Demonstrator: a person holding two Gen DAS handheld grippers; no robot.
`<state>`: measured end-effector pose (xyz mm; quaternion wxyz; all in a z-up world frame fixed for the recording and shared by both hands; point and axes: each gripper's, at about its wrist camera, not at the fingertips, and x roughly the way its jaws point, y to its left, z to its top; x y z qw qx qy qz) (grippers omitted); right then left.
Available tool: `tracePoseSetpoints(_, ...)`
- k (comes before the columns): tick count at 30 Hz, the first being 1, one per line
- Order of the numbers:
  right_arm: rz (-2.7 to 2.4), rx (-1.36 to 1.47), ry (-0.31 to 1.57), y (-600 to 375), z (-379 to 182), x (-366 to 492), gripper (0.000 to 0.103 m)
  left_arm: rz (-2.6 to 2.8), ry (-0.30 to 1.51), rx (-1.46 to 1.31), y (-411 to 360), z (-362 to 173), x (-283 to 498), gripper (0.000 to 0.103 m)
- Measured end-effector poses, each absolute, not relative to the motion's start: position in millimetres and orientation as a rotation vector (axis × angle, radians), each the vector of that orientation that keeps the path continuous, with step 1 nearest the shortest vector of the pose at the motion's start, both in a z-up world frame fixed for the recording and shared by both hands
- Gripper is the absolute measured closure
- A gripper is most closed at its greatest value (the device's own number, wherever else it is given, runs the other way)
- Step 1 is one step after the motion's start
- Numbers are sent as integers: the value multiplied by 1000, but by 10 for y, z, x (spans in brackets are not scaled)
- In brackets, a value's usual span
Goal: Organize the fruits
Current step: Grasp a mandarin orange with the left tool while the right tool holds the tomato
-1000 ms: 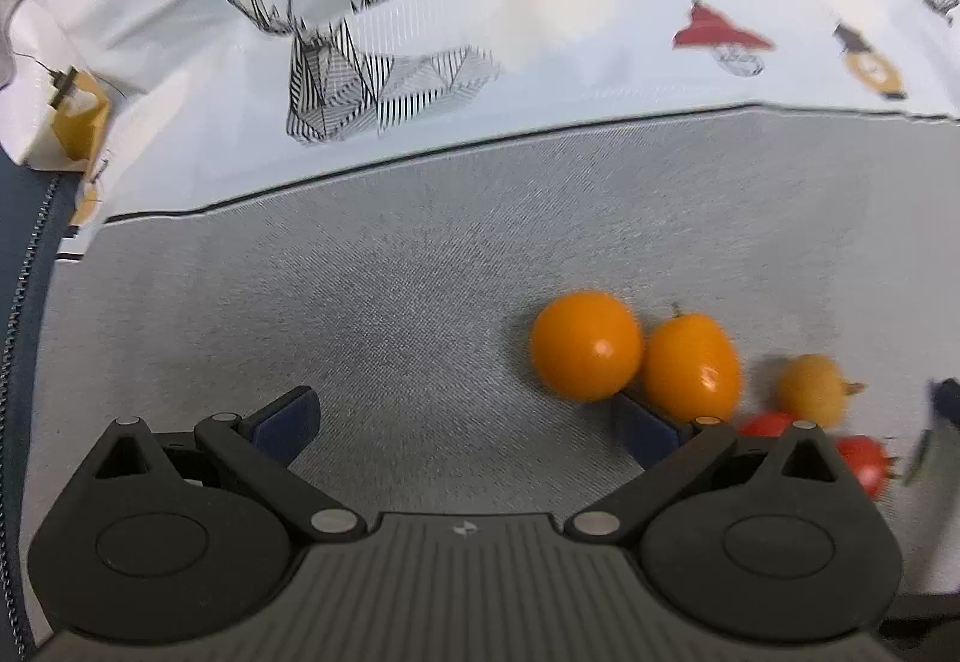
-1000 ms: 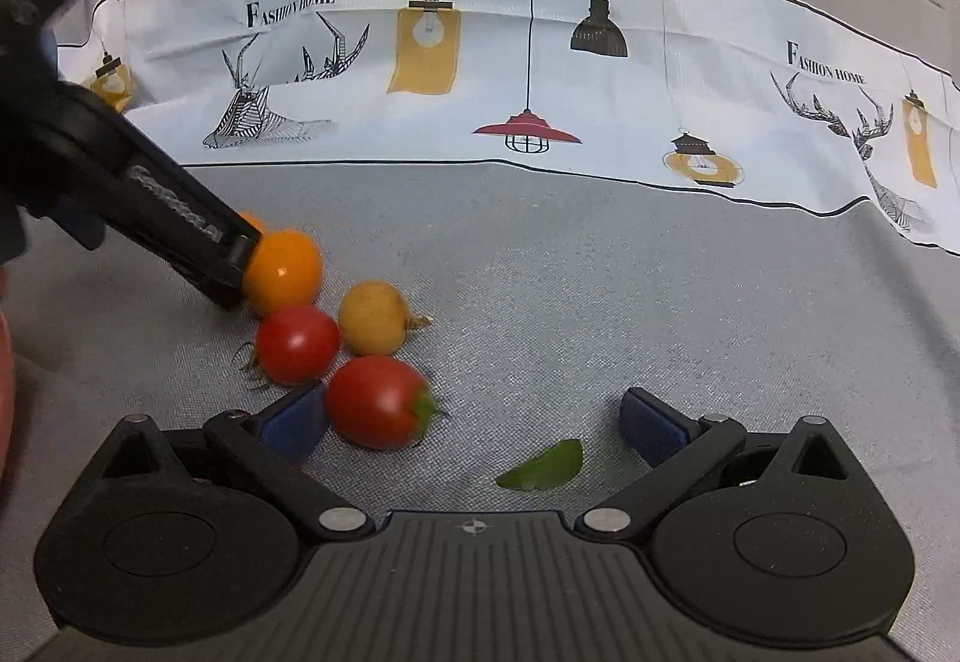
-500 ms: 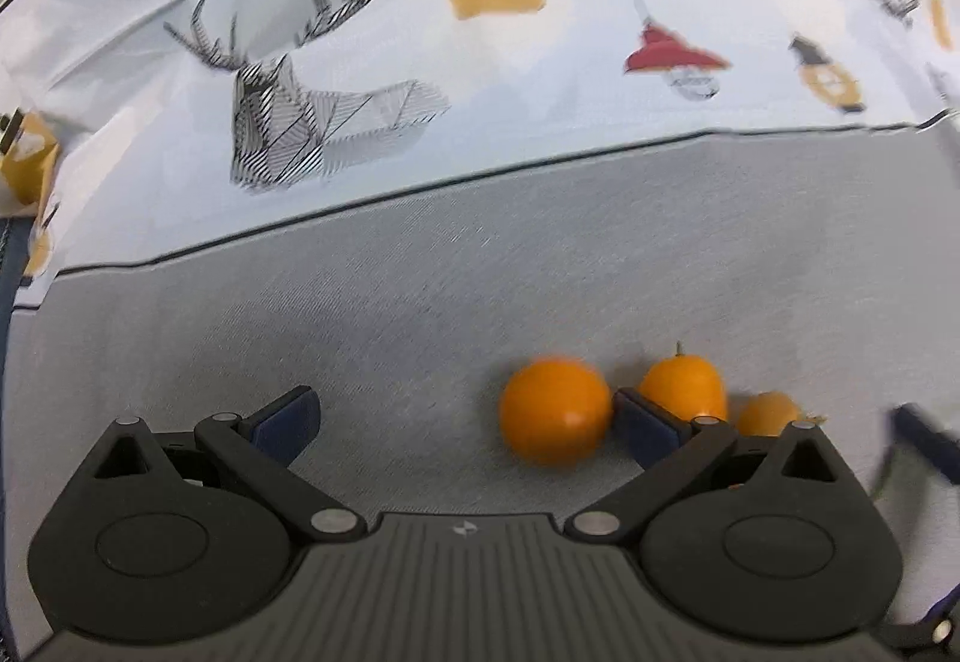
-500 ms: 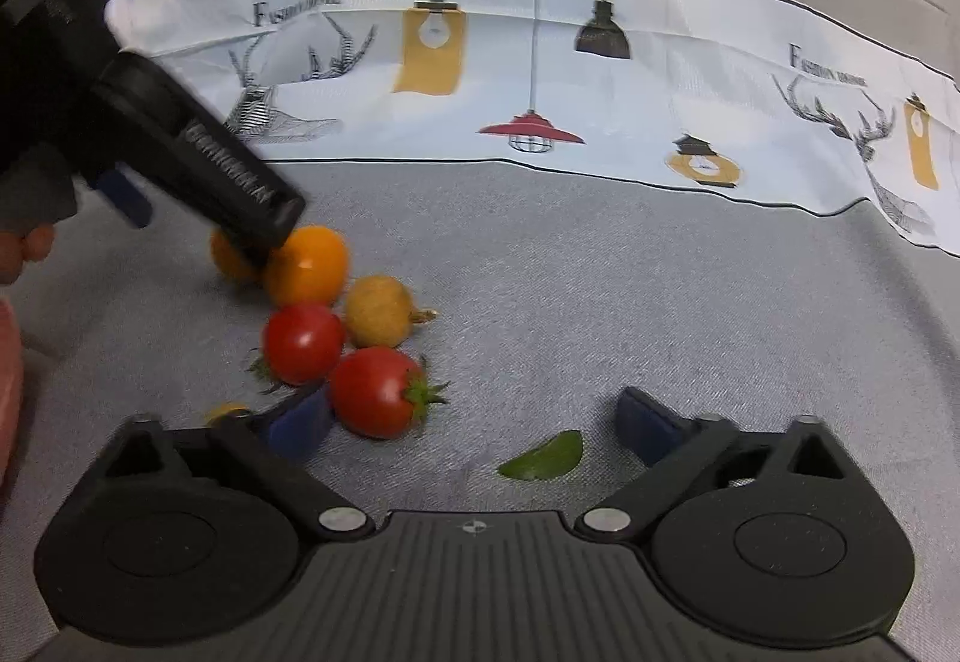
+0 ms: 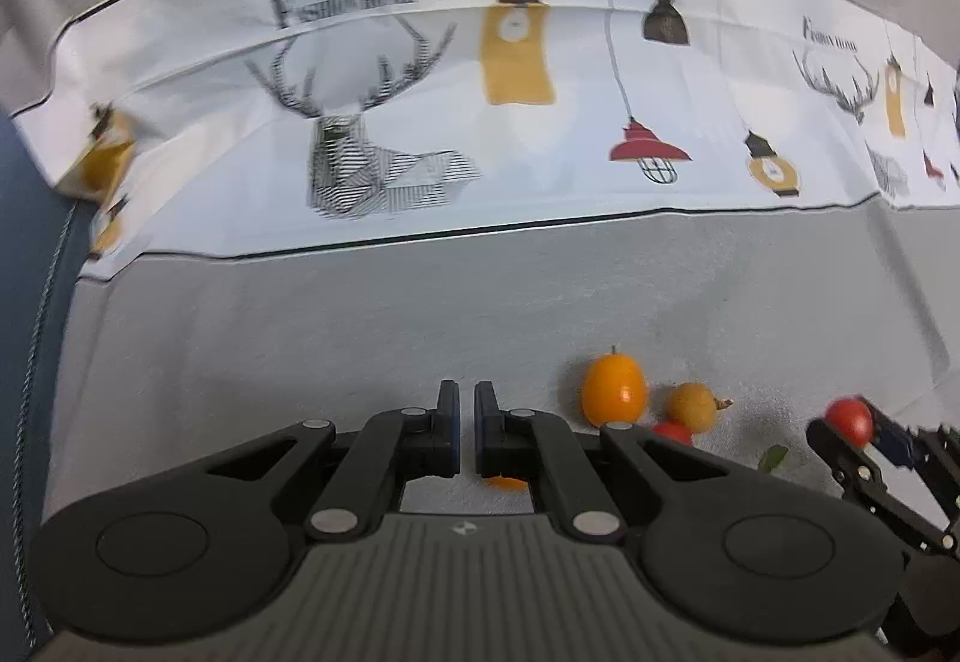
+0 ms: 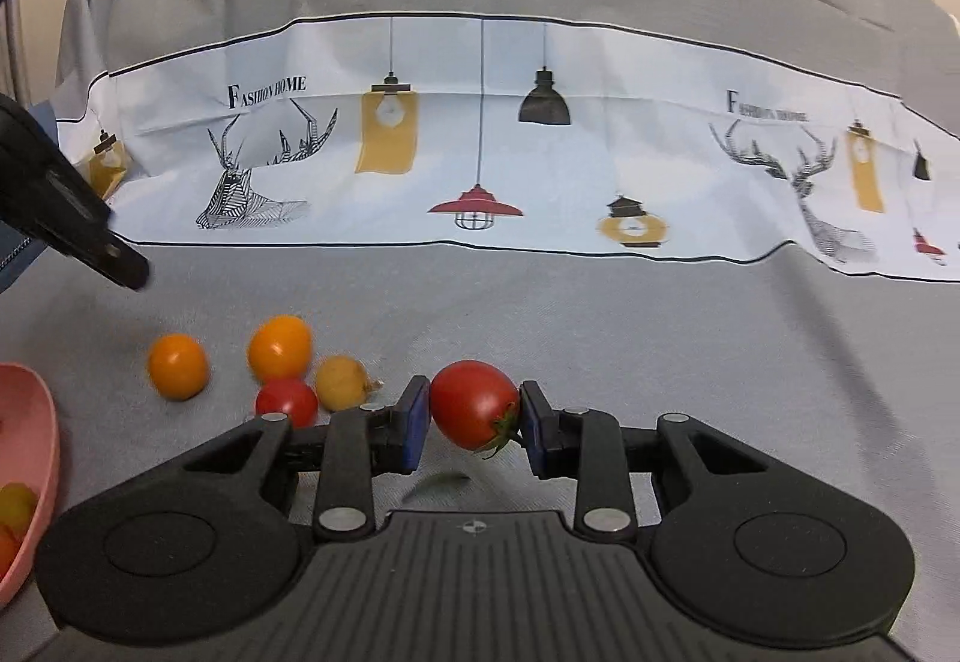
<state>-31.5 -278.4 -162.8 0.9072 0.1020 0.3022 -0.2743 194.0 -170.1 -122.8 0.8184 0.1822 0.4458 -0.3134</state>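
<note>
My right gripper (image 6: 474, 410) is closing its jaws, and both pads press on a red tomato (image 6: 471, 401) with a green stalk, held off the grey cloth. The left wrist view shows that tomato (image 5: 848, 420) at the far right. My left gripper (image 5: 467, 410) is shut with nothing between its fingers. A round orange fruit (image 5: 507, 482) lies on the cloth just below them. An oval orange fruit (image 5: 614, 389), a yellow one (image 5: 692, 407) and a small red tomato (image 5: 672, 431) lie to its right.
A pink bowl (image 6: 42, 458) holding a few fruits stands at the left edge of the right wrist view. A green leaf (image 5: 772, 458) lies on the grey cloth (image 6: 660, 338). Behind runs a white printed strip (image 6: 480, 152) with lamps and deer.
My left gripper has shut empty and risen, leaving the round orange fruit on the cloth. My right gripper has closed on the red tomato and lifted it.
</note>
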Motion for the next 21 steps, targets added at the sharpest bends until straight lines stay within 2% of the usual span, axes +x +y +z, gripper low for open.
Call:
tracePoseSetpoints(1,-567,211,631,-2762,-1631,-347,70,-676,980,367,-1654,-1227,1974,94)
tracePoseSetpoints(3,-575,226,644,-2725,-1673,-390,70,-689,1032,331,-1615,-1255,2027,70)
tracePoseSetpoints(4,-575,239,649,-2718,-1704,-401,70,-686,1043,324,-1620,-1280,2044,47)
tracePoseSetpoints(5,-576,249,653,-2717,-1749,-406,70,-682,1045,324,-1633,-1303,2048,32)
tracePoseSetpoints(7,-583,250,667,-2719,-1840,-390,70,-689,1053,325,-1697,-1363,2062,27)
tracePoseSetpoints(12,-604,278,688,-2855,-2028,-350,70,-698,1066,375,-1972,-1623,2097,27)
tracePoseSetpoints(14,-601,271,683,-2893,-2041,-317,70,-707,1081,382,-2055,-1734,2139,24)
tracePoseSetpoints(15,-599,268,677,-2902,-2054,-310,70,-737,1083,352,-2059,-1743,2161,26)
tracePoseSetpoints(16,-599,261,676,-2901,-2060,-294,70,-756,1093,338,-2073,-1742,2180,35)
tracePoseSetpoints(17,-598,247,676,-2888,-2067,-276,70,-780,1103,325,-2087,-1722,2185,55)
tracePoseSetpoints(18,-594,237,676,-2877,-2067,-265,70,-802,1102,323,-2097,-1685,2171,69)
tracePoseSetpoints(19,-590,230,676,-2867,-2068,-256,70,-816,1095,337,-2110,-1652,2144,95)
tracePoseSetpoints(20,-586,225,677,-2860,-2067,-250,70,-817,1096,352,-2135,-1641,2120,99)
tracePoseSetpoints(21,-583,222,677,-2857,-2065,-243,70,-814,1095,357,-2125,-1631,2102,99)
